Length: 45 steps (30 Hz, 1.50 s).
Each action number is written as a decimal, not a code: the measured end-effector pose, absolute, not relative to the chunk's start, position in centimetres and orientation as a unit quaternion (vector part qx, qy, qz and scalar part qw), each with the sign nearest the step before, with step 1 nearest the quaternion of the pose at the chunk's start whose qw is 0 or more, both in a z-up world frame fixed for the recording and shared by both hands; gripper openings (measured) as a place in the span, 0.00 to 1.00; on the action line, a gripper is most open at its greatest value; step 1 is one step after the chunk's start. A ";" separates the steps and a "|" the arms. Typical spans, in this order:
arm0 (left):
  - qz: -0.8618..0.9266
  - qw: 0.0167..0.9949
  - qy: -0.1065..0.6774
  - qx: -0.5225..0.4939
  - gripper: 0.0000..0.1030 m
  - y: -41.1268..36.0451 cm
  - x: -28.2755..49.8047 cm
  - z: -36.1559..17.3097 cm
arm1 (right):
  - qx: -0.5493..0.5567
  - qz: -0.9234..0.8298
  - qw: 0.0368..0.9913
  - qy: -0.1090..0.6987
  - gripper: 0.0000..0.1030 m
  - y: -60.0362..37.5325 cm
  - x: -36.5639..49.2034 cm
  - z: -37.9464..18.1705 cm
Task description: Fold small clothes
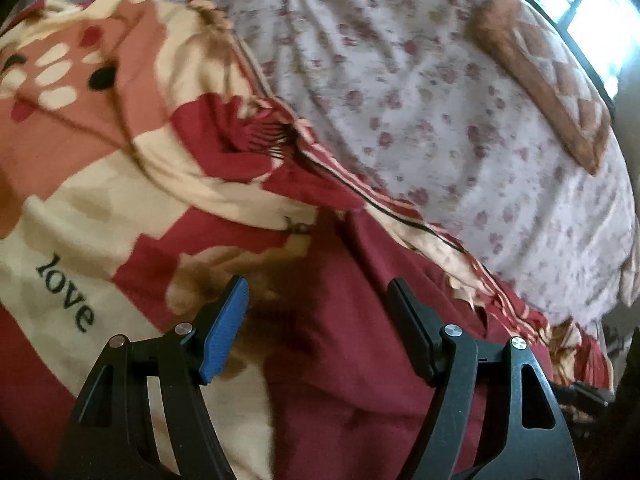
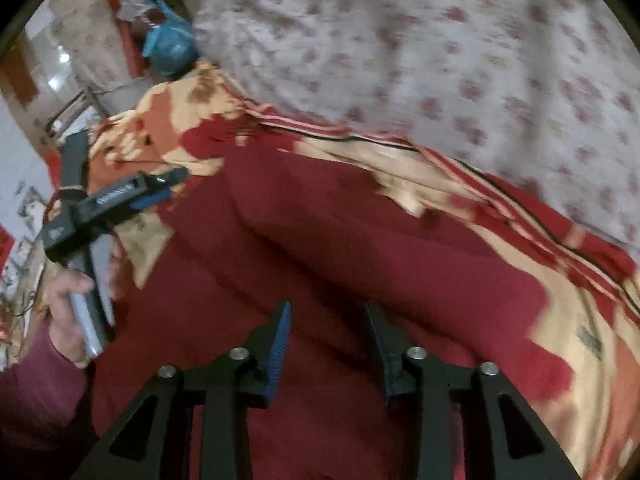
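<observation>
A dark red garment (image 1: 360, 320) (image 2: 320, 232) lies spread on a red, cream and orange blanket (image 1: 100, 200) (image 2: 580, 320) printed with "love". My left gripper (image 1: 316, 284) hovers over the garment's left edge, its jaws wide apart and nothing between them. In the right wrist view the left gripper (image 2: 168, 186) shows at the left, held by a hand (image 2: 68, 312) in a maroon sleeve. My right gripper (image 2: 327, 306) stands just above the middle of the red garment with its blue pads apart and no cloth pinched.
The blanket lies on a bed with a white sheet with small pink flowers (image 1: 400, 80) (image 2: 440, 60). A brown patterned cloth (image 1: 552, 80) sits at the far right by a bright window (image 1: 592, 8). A blue bag (image 2: 172, 44) and clutter lie beyond the bed's left edge.
</observation>
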<state>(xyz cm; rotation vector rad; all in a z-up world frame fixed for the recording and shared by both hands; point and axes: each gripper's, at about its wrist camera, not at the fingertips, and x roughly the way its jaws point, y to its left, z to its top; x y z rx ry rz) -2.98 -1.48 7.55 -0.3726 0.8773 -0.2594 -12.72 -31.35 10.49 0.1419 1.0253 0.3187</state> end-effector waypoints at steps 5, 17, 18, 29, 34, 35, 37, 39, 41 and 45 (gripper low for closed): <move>-0.109 0.875 0.426 -0.202 0.70 -0.1 -2.4 7.2 | 0.017 0.154 0.855 0.495 0.44 -25.1 -8.9 9.0; -0.112 0.864 0.435 -0.227 0.70 1.0 -0.9 6.7 | -0.135 0.116 0.860 0.478 0.18 -22.7 -2.3 7.9; -0.113 0.863 0.436 -0.227 0.70 1.0 -0.9 6.7 | -0.124 0.097 0.867 0.472 0.18 -23.7 -1.4 8.3; -0.124 0.861 0.439 -0.227 0.70 0.8 -1.0 6.8 | 0.076 0.055 0.881 0.464 0.42 -31.8 1.1 10.8; -0.125 0.863 0.438 -0.221 0.70 0.8 -1.0 7.0 | -0.014 0.109 0.861 0.497 0.42 -25.1 1.5 7.7; -0.124 0.863 0.437 -0.223 0.70 0.9 -1.0 7.0 | -0.022 0.108 0.857 0.503 0.42 -24.3 1.9 6.7; -0.122 0.861 0.439 -0.225 0.70 1.0 -0.9 6.9 | -0.033 0.094 0.849 0.519 0.42 -23.5 3.0 4.7; -0.121 0.861 0.440 -0.226 0.70 1.1 -0.8 6.8 | -0.024 0.076 0.848 0.523 0.22 -24.2 3.8 3.8; -0.121 0.862 0.436 -0.229 0.70 1.3 -0.8 7.1 | 0.027 0.080 0.852 0.517 0.06 -25.6 3.6 4.8; -0.116 0.871 0.414 -0.237 0.70 2.0 -1.2 8.0 | 0.063 0.111 0.869 0.479 0.06 -27.3 0.6 9.6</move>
